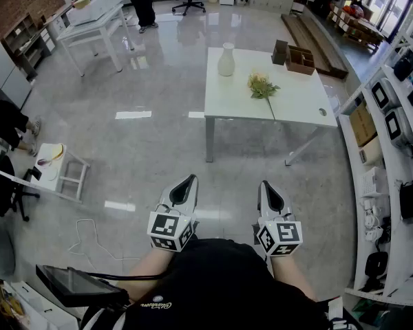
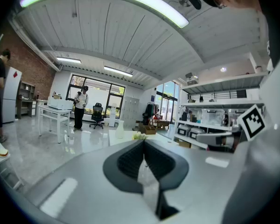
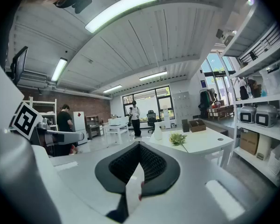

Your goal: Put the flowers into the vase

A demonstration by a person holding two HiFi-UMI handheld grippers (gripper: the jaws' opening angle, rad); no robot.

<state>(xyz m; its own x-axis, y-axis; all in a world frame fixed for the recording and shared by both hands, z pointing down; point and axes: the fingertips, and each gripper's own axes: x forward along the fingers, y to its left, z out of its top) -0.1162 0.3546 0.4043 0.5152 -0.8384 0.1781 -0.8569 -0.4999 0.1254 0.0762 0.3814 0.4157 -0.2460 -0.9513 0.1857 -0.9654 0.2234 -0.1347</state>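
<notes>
Left gripper (image 1: 184, 186), right gripper (image 1: 270, 192) nearest, held at waist, jaws together, both empty. Likely carry posture: counter (image 1: 299, 100) well apart, far side. Flowers (image 1: 262, 86) lie flat on counter; vase (image 1: 226, 60) upright, left of them. Judged: approach first.

Head camera, above the person, looks steeply down; the white table (image 1: 296, 102) lies well off at 1 o'clock. Cameras on the left gripper (image 1: 191, 179) and right gripper (image 1: 264, 183) face forward, near level, along their jaws, sharing that distant table, vase (image 1: 226, 60) and flowers (image 1: 262, 85).
</notes>
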